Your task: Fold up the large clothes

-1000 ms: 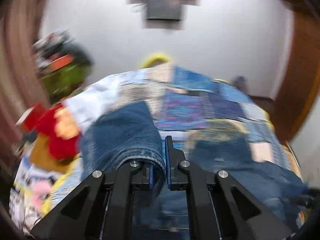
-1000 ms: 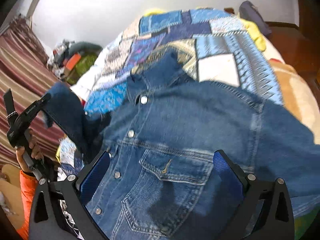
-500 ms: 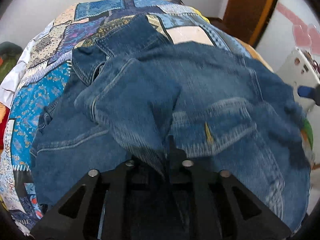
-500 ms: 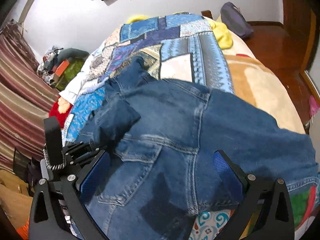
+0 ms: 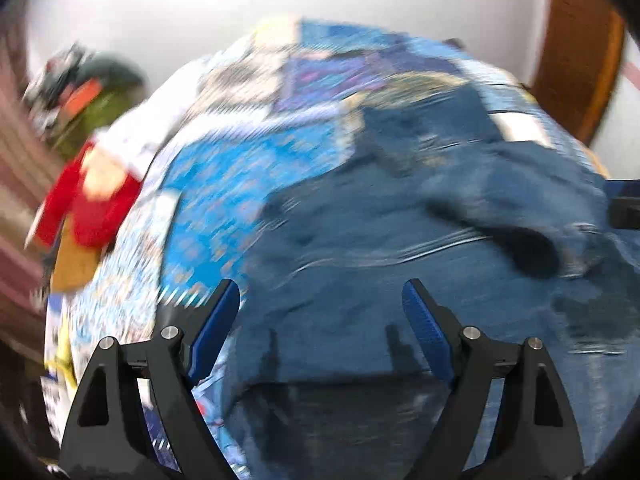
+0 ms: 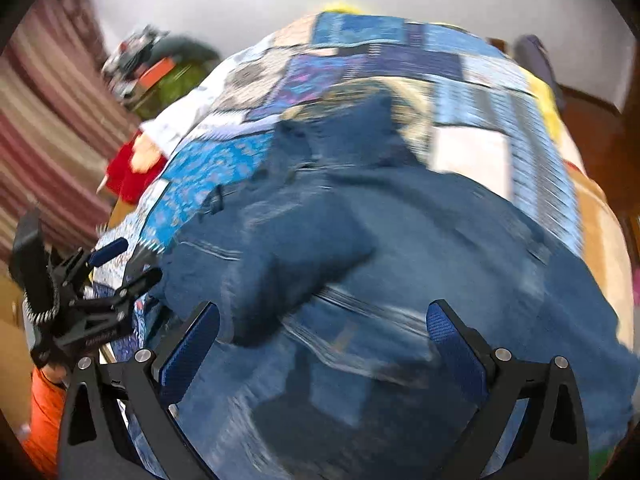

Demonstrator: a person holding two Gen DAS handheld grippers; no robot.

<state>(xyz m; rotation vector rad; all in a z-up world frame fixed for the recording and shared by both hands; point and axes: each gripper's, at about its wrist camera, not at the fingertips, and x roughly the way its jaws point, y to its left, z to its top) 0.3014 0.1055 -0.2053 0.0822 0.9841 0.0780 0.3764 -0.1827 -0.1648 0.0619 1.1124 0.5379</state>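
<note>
A blue denim jacket (image 5: 400, 248) lies spread on a patchwork quilt, with one sleeve (image 6: 292, 264) folded across its front. My left gripper (image 5: 320, 312) is open and empty above the jacket's near left part; it also shows in the right wrist view (image 6: 120, 264) at the jacket's left edge. My right gripper (image 6: 324, 332) is open and empty above the jacket's lower front. Both views are blurred by motion.
The blue patchwork quilt (image 6: 380, 52) covers the bed. A red and yellow soft toy (image 5: 92, 200) lies at the bed's left edge. A heap of clutter (image 6: 156, 68) sits by the wall at back left. Striped curtains (image 6: 48, 120) hang on the left.
My left gripper has let go of the sleeve and opened. The sleeve now lies folded across the jacket. Both grippers have pulled back towards me.
</note>
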